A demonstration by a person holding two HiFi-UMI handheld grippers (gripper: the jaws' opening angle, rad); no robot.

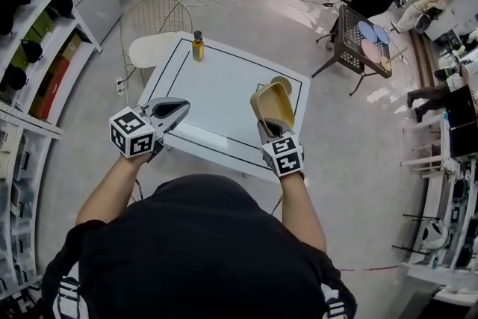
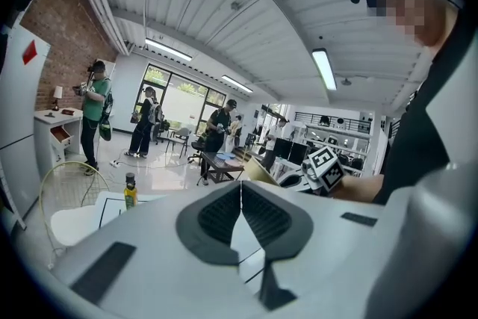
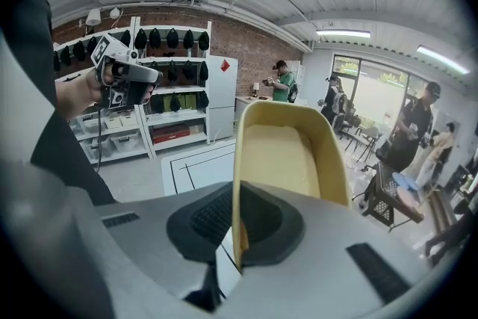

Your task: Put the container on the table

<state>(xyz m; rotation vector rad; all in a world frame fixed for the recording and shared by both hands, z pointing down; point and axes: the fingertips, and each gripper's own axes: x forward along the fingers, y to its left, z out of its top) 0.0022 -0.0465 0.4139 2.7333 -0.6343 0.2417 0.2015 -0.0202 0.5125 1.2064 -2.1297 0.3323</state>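
Observation:
The container is a tan, shallow, open tub held tilted over the near right part of the white table. My right gripper is shut on its near rim. In the right gripper view the jaws pinch the thin left wall of the container and the table lies beyond. My left gripper is shut with nothing between its pads, hovering over the table's near left edge. In the left gripper view its pads meet with no gap, and the container's edge shows to the right.
A small yellow bottle stands at the table's far left corner. A wire chair sits behind the table. Shelving runs along the left. A black cart with plates is at the far right, with people beyond.

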